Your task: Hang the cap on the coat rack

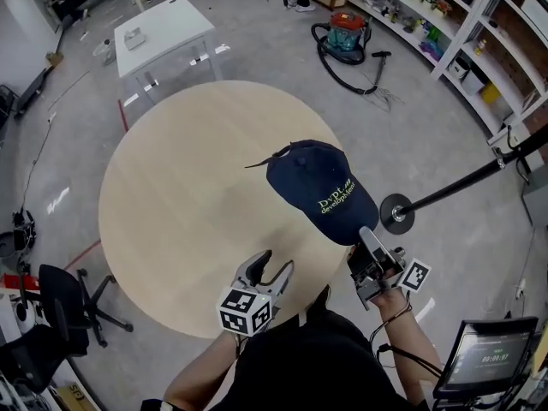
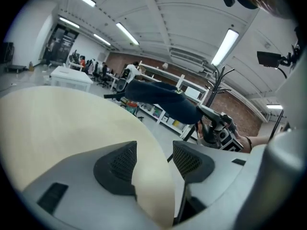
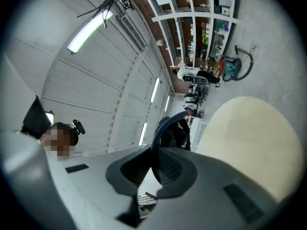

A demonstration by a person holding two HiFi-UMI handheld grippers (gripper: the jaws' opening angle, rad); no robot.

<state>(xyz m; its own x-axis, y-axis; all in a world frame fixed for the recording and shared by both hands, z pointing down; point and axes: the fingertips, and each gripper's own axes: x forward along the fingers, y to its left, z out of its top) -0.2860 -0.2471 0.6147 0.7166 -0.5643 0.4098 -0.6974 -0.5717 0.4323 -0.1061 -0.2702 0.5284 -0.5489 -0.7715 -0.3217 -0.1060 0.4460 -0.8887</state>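
Round table (image 1: pixel 171 204) with a pale wood-grain top, bare apart from what is held over it. It stands on a grey polished floor (image 1: pixel 257 67) that shows glare patches and a few tape marks. The cap (image 1: pixel 321 191) is navy with pale lettering on the front and hangs over the table's right near edge. Seen from the left gripper view it is clear of the tabletop. The right gripper (image 1: pixel 368 238) has its jaws pressed onto the cap's brim, and the right gripper view shows the brim's thin curved edge pinched between the two dark pads. The left gripper (image 1: pixel 274 268) hovers at the table's near edge with jaws spread and nothing between them — only tabletop and floor show through the gap. The coat rack (image 1: pixel 445 191) stands on the floor just right of the table, a round dark base with a dark pole. Far left is a white square table (image 1: pixel 163 28) with a small box on it. At the far side a vacuum cleaner (image 1: pixel 347 32) lies with its hose looped on the floor. White shelving (image 1: pixel 462 24) with mixed small items runs along the far right wall. A black office chair (image 1: pixel 64 306) sits at near left, and a lit screen (image 1: pixel 488 358) at near right. Overhead — long strip lights on a white panelled ceiling.
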